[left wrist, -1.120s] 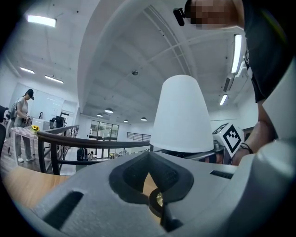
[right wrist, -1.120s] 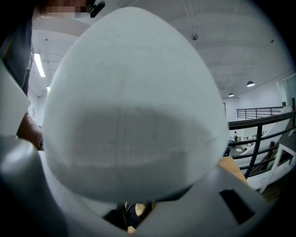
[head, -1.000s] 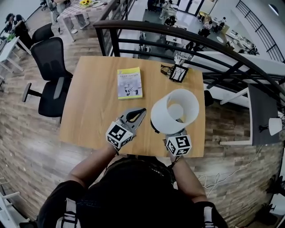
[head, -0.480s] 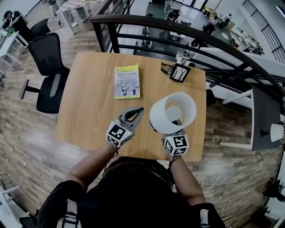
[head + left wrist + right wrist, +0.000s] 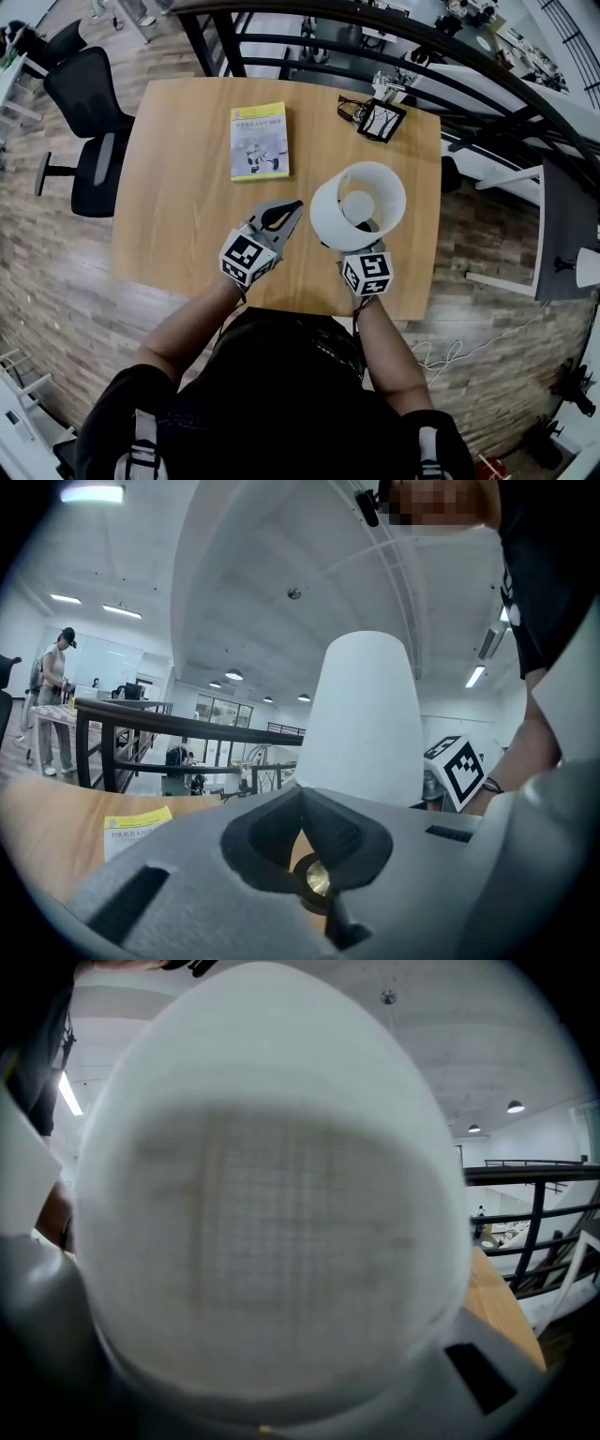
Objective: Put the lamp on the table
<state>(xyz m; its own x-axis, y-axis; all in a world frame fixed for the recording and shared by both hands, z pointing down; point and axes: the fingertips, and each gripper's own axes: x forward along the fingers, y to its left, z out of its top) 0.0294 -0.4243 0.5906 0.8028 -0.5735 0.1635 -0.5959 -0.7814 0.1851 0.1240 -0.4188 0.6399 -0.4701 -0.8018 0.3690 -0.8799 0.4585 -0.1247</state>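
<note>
The lamp's white shade (image 5: 358, 206) is upright over the right half of the wooden table (image 5: 178, 216). Its open top faces me, and its stand and base are hidden under it. My right gripper (image 5: 364, 247) reaches under the shade's near side and is shut on the lamp; the shade (image 5: 272, 1194) fills the right gripper view and hides the jaws. My left gripper (image 5: 284, 212) is just left of the lamp, apart from it, its jaws shut on nothing. In the left gripper view (image 5: 311, 860) the shade (image 5: 361, 719) rises close ahead.
A yellow-and-white book (image 5: 259, 141) lies at the table's far middle. A small black frame with cables (image 5: 381, 119) sits at the far right corner. A black railing (image 5: 309, 42) runs behind the table, and an office chair (image 5: 89, 131) stands to the left.
Both grippers have sunk toward the tabletop, and the lamp has come down with the right one. The left gripper stays shut beside it.
</note>
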